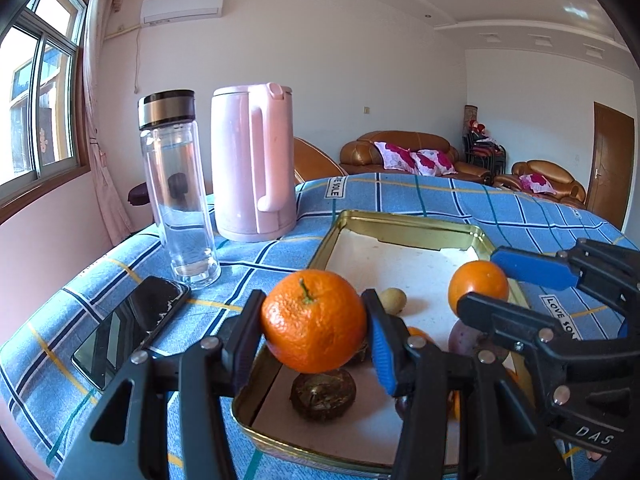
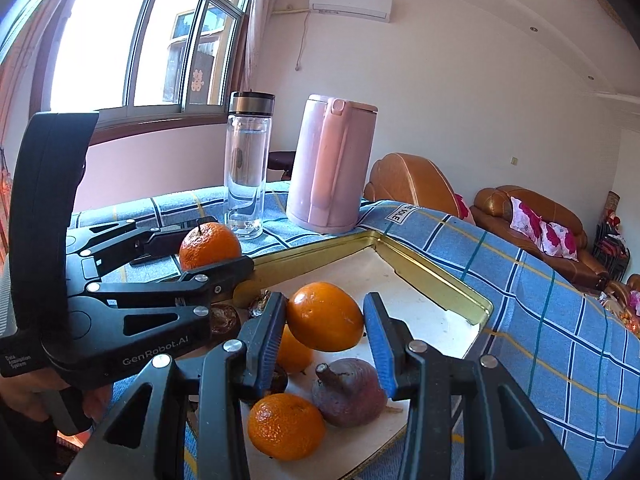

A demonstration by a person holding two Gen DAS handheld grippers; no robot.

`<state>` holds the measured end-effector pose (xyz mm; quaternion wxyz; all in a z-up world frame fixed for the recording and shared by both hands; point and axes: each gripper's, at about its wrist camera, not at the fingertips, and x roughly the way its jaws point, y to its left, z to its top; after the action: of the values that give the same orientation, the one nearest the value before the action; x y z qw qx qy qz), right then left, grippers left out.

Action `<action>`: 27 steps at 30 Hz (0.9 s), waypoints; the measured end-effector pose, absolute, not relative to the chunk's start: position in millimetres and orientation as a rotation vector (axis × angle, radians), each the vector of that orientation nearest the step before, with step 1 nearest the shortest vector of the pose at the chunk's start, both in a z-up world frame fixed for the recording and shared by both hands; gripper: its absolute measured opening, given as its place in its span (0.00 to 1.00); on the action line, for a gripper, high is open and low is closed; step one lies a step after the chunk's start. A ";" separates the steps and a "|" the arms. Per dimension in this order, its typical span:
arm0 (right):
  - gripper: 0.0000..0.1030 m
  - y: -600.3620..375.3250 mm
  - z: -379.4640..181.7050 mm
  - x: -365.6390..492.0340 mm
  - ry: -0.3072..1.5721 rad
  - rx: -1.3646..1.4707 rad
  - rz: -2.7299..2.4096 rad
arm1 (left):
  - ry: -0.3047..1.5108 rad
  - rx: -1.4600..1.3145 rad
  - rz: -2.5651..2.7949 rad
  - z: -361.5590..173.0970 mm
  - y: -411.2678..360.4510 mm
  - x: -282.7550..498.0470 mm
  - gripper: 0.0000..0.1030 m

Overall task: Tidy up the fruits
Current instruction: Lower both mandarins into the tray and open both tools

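In the left wrist view my left gripper (image 1: 314, 308) is shut on a pebbly mandarin (image 1: 308, 332) with a green stem, held above the near-left corner of a gold tin tray (image 1: 400, 222). In the right wrist view my right gripper (image 2: 324, 312) is shut on a smooth orange (image 2: 326, 322), held over the tray (image 2: 436, 280). Under it lie a mandarin (image 2: 285, 426), a purple fruit (image 2: 348, 392) and another orange (image 2: 296, 354). A brown fruit (image 1: 323, 394) and a small tan fruit (image 1: 393, 300) also lie in the tray. A hand (image 2: 24, 396) holds the left gripper (image 2: 218, 246).
A glass bottle (image 1: 176, 196) and a pink kettle (image 1: 252, 168) stand behind the tray on the blue checked cloth (image 1: 420, 192). A black phone (image 1: 132, 328) lies left of the tray. Brown sofas (image 1: 400, 148) stand beyond the table, and a window (image 1: 36, 100) is at the left.
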<state>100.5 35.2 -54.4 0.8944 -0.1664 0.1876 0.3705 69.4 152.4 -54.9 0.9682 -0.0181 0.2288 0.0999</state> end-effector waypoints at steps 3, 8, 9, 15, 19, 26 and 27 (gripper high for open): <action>0.41 42.0 -61.2 100.7 0.421 -0.374 0.787 | 0.491 -0.033 0.195 -60.3 153.7 72.5 0.49; 0.42 52.1 -73.7 100.6 0.484 -0.424 0.823 | 0.529 -0.027 0.196 -68.2 155.7 75.9 0.49; 0.42 51.8 -74.1 100.1 0.483 -0.424 0.826 | 0.524 -0.023 0.199 -67.9 155.6 74.6 0.49; 0.52 46.5 -69.1 98.0 0.470 -0.415 0.801 | 0.502 -0.022 0.223 -63.3 156.8 67.3 0.64; 0.61 33.2 -61.0 93.7 0.436 -0.372 0.779 | 0.472 -0.024 0.225 -56.4 155.8 60.2 0.71; 0.70 8.2 -48.8 85.1 0.390 -0.344 0.704 | 0.421 -0.026 0.205 -42.4 146.9 49.6 0.79; 0.70 4.1 -47.4 84.8 0.387 -0.337 0.694 | 0.416 -0.025 0.205 -40.1 145.5 48.5 0.80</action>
<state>84.8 4.1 -47.4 0.9082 -0.1632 0.1877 0.3365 48.6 145.5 -40.1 0.9732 -0.0125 0.2059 0.1017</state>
